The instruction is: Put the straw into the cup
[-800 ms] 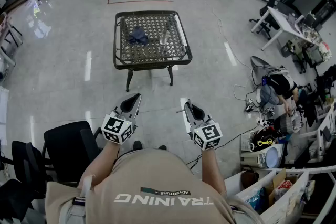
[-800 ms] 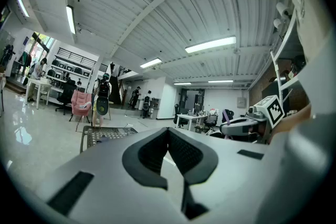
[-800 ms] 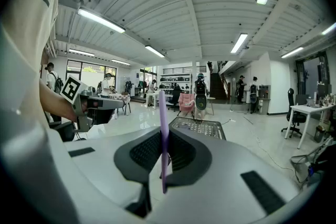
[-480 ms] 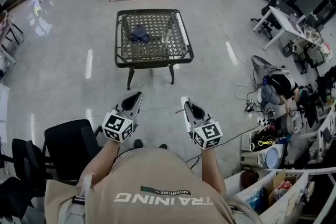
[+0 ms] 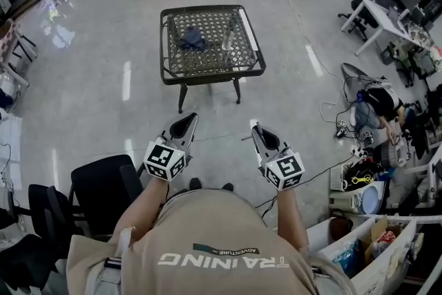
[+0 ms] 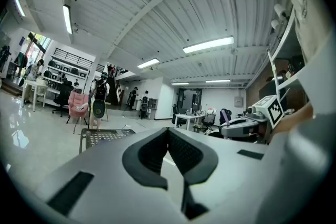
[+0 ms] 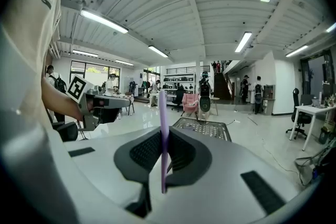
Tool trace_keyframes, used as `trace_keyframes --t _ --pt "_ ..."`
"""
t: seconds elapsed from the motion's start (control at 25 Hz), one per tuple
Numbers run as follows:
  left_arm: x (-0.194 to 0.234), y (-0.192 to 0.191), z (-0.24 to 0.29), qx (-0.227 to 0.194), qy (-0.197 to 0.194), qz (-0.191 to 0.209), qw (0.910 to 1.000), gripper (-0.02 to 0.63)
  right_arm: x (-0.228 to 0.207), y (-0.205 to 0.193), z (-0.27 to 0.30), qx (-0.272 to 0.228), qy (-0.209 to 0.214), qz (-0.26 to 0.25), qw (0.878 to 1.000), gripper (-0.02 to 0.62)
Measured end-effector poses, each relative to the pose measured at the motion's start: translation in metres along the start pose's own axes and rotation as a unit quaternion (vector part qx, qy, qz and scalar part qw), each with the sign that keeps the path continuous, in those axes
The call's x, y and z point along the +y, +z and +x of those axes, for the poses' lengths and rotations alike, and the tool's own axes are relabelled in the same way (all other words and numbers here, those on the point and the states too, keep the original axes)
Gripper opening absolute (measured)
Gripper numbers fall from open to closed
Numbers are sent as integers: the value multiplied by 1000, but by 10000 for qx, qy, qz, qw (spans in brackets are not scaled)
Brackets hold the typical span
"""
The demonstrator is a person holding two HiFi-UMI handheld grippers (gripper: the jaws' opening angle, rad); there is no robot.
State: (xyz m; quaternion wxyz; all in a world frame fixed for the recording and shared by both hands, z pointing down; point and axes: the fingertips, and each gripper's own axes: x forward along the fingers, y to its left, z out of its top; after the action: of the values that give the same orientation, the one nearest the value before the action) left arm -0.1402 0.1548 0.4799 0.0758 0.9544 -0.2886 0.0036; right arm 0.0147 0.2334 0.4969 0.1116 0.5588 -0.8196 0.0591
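While the right gripper [image 7: 164, 150] pinches the upright purple straw [image 7: 162, 113], the left gripper [image 6: 170, 140] is pressed together, empty; far off, a clear cup [image 5: 226, 39] stands on the bench [image 5: 210, 67].

A thin lilac straw [image 7: 163, 139] stands upright, pinched between the closed jaws of the right gripper [image 5: 257, 128], well short of the table [image 5: 213, 77]. A tall, clear cup [image 5: 226, 42] stands upright on the woven tabletop, right of centre toward its right edge.
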Motion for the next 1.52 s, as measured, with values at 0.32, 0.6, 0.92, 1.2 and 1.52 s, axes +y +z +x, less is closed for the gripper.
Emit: trace_keyframes --t 0.32,0.6,0.92,1.2,1.52 --pt "24 12 3 -16 -160 57 9999 15 0 12 17 -13 -238 91 9997 28" --pt "47 10 10 81 -324 59 9994 15 5 15 35 19 -362 191 9992 28" --pt "71 2 40 166 -144 -60 9997 15 -17 9 70 113 -145 276 9994 28" --pt "92 3 88 181 80 -26 9998 15 -70 15 111 17 140 174 9997 28" --pt "95 24 164 24 315 125 9994 15 -150 34 138 -87 422 -71 9990 28"
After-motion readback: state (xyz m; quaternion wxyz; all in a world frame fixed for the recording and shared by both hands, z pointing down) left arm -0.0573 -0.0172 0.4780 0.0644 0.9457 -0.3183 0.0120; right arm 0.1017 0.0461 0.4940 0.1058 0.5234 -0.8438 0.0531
